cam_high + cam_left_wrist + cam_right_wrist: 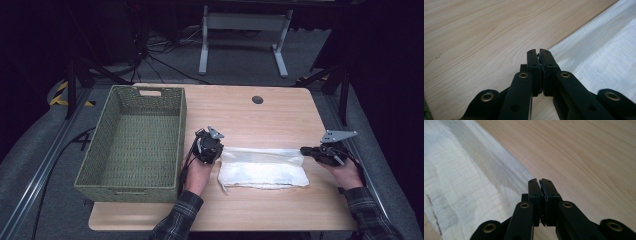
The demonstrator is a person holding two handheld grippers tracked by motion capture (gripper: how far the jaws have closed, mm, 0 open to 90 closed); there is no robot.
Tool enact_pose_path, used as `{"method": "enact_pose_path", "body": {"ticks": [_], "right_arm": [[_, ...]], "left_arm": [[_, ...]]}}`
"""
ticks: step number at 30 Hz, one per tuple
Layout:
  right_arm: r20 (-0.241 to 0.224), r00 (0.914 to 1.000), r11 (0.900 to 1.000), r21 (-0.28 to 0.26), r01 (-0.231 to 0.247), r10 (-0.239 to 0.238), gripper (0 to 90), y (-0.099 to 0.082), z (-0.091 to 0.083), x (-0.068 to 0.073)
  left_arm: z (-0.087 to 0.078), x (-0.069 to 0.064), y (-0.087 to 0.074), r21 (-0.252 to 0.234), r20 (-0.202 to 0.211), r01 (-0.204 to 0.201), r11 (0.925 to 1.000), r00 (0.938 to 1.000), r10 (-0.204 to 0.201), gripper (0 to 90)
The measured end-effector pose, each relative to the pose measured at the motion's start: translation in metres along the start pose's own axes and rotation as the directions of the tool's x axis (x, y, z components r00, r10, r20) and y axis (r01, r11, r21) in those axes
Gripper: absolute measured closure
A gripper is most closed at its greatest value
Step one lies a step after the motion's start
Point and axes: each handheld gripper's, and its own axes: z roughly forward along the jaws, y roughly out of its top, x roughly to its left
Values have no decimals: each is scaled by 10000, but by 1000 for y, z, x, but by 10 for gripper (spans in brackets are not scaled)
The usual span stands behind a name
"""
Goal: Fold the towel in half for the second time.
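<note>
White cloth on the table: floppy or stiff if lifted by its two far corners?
Probably floppy: the white cloth lies folded with soft wrinkles and a loose thread. It likely sags between the left gripper and right gripper. Seems light and thin.

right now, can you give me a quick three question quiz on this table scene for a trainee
1. True or false: the basket lies to the right of the cloth.
2. Which best describes the cloth? A) folded flat on the table B) lying in the basket C) hanging off the table edge
3. What state are the jaws of the left hand-held gripper and the right hand-held gripper in?

Key: 1 false; 2 A; 3 both shut, at opposite ends of the cloth.
</note>
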Motion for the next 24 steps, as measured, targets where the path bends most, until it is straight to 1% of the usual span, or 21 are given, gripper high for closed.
{"method": "enact_pose_path", "body": {"ticks": [1, 2, 4, 5, 6, 8, 9, 10, 11, 12, 13, 14, 15, 17, 22, 23, 24], "right_arm": [[2, 10000, 10000, 22, -3, 3, 872, -1, -2, 1], [-18, 10000, 10000, 55, -20, 20, 871, -2, -3, 2], [-129, 9999, 10000, -39, -47, 47, 870, -5, -6, 5], [-130, 9999, 10000, -90, -26, 25, 870, -6, -8, 6], [-165, 9999, 9999, -112, -38, 36, 869, -6, -9, 7], [-125, 9999, 9999, -168, 35, -38, 868, -6, -11, 10], [-133, 9999, 9999, -147, 52, -54, 868, -6, -12, 11], [-144, 9999, 9998, -166, 67, -69, 868, -7, -12, 13], [-128, 9999, 9999, -142, 87, -89, 868, -8, -13, 14], [-147, 9998, 9999, -131, 97, -99, 868, -8, -14, 15], [-179, 9998, 9999, -160, 62, -65, 868, -9, -15, 16], [-187, 9998, 9998, -171, 87, -91, 868, -9, -16, 16], [-209, 9997, 9997, -220, 76, -81, 868, -10, -17, 18], [-245, 9996, 9996, -266, 114, -120, 867, -12, -21, 22], [-336, 9992, 9995, -263, 192, -201, 867, -14, -24, 28], [-349, 9991, 9994, -258, 214, -223, 867, -15, -25, 29], [-388, 9990, 9994, -264, 208, -219, 867, -17, -26, 31]], "left_arm": [[-1, -2, -1, 37, 93, 59, 10000, 9999, -59, 875], [-3, -4, -3, 18, 114, -8, 10000, 9999, 8, 874], [-6, -6, -5, -14, 112, -45, 10000, 9999, 45, 874], [-7, -6, -5, -11, 80, -161, 9999, 9998, 161, 874], [-9, -8, -6, -68, 77, -98, 9999, 9999, 99, 874], [-11, -10, -7, -40, 81, -123, 9999, 9999, 123, 874], [-12, -11, -8, -94, 83, -229, 9997, 9997, 230, 874], [-13, -12, -9, -83, 126, -186, 9998, 9997, 187, 874], [-14, -13, -9, -93, 117, -284, 9996, 9995, 285, 874], [-16, -14, -10, -115, 118, -255, 9996, 9996, 256, 874], [-17, -15, -10, -43, 129, -307, 9995, 9994, 307, 874], [-19, -16, -11, -87, 86, -320, 9994, 9994, 321, 874], [-21, -17, -13, -85, 170, -288, 9995, 9994, 289, 874], [-23, -18, -14, -94, 141, -435, 9990, 9989, 436, 874], [-27, -20, -18, -93, 198, -420, 9991, 9989, 422, 873], [-28, -21, -19, -99, 234, -321, 9994, 9992, 323, 873], [-30, -23, -21, -54, 274, -302, 9995, 9992, 304, 873]]}}
